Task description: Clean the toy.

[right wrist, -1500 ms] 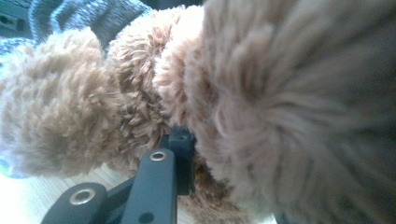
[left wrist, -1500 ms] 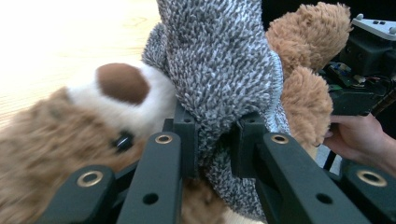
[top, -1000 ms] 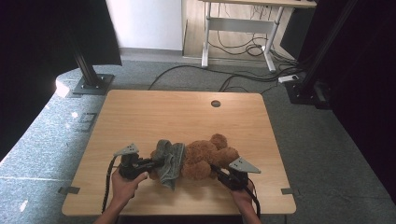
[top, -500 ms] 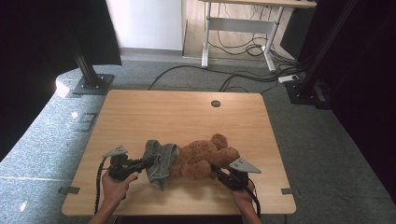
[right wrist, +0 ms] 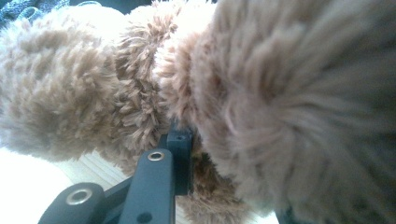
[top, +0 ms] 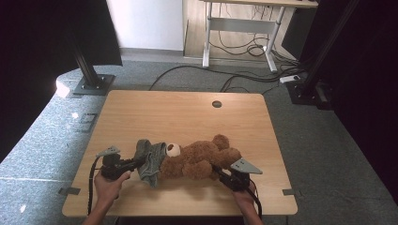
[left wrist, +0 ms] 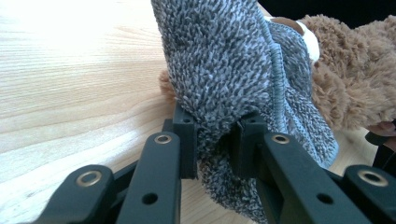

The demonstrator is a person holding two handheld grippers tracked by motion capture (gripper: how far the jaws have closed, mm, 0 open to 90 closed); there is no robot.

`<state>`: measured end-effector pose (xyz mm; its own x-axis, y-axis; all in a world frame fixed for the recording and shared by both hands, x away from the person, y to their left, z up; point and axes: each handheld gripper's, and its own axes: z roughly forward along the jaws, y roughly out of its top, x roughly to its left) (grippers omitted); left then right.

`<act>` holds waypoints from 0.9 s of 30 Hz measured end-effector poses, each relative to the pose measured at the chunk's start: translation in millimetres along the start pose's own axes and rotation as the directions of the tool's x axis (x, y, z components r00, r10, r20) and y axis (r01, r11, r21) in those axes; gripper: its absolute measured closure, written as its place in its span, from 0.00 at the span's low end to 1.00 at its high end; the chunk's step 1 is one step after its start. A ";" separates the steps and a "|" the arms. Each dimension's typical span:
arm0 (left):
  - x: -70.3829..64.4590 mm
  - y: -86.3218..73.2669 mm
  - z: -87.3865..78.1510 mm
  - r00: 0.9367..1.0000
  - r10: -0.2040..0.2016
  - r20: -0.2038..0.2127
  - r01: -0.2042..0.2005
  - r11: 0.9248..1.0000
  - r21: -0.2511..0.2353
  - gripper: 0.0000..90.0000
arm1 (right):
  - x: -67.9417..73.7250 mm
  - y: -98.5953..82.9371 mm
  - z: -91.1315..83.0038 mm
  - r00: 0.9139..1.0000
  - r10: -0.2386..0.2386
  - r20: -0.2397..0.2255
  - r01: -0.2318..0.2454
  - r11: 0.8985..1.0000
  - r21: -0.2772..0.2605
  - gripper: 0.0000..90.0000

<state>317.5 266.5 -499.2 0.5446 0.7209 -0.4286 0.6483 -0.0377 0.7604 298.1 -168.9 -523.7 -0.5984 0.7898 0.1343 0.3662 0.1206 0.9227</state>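
Observation:
A brown teddy bear (top: 199, 158) lies on its back on the wooden table (top: 187, 112), head to the left. A grey knitted cloth (top: 151, 159) covers the bear's head, leaving its white muzzle bare. My left gripper (top: 137, 162) is shut on the cloth's left edge; in the left gripper view the grey cloth (left wrist: 233, 93) is bunched between both jaws, with the bear (left wrist: 359, 74) behind it. My right gripper (top: 219, 171) is shut on the bear's leg at the right; brown fur (right wrist: 196, 93) hides one jaw in the right gripper view.
A round cable hole (top: 216, 104) sits near the table's far edge. Black stand bases (top: 91, 84) and cables lie on the grey floor beyond the table. A white desk frame (top: 239, 33) stands farther back.
My left gripper has pulled leftward with the cloth, stretching it off the bear's head so the muzzle shows. The right gripper has stayed on the bear's leg.

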 end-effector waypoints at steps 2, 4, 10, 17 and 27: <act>0.8 -0.1 -2.0 1.000 0.001 -0.004 -0.001 1.000 0.002 0.83 | -0.3 -0.3 -0.2 1.000 0.000 0.001 0.000 1.000 0.000 0.75; 2.4 -0.7 -6.1 1.000 0.003 -0.015 -0.003 1.000 0.004 0.83 | -0.4 -0.5 -0.1 1.000 0.002 0.000 -0.002 1.000 -0.002 0.75; 8.5 -6.0 -19.1 0.999 0.012 -0.041 -0.011 1.000 0.014 0.82 | -0.9 -0.6 0.3 1.000 0.006 0.002 -0.006 1.000 -0.001 0.75; 21.1 -16.3 -30.3 0.997 -0.013 -0.073 0.016 0.999 0.039 0.82 | -1.9 -1.3 0.8 1.000 0.013 0.004 -0.013 1.000 -0.005 0.75; 30.7 -22.8 -46.2 0.995 -0.048 -0.086 0.050 0.998 0.026 0.82 | -2.5 -1.7 0.7 1.000 0.019 0.002 -0.019 1.000 -0.005 0.74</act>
<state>294.8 321.5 -507.1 0.4654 0.7784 -0.4213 0.6888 -0.0196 0.7247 299.5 -170.6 -525.8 -0.5903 0.7929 0.1510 0.3739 0.1029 0.9217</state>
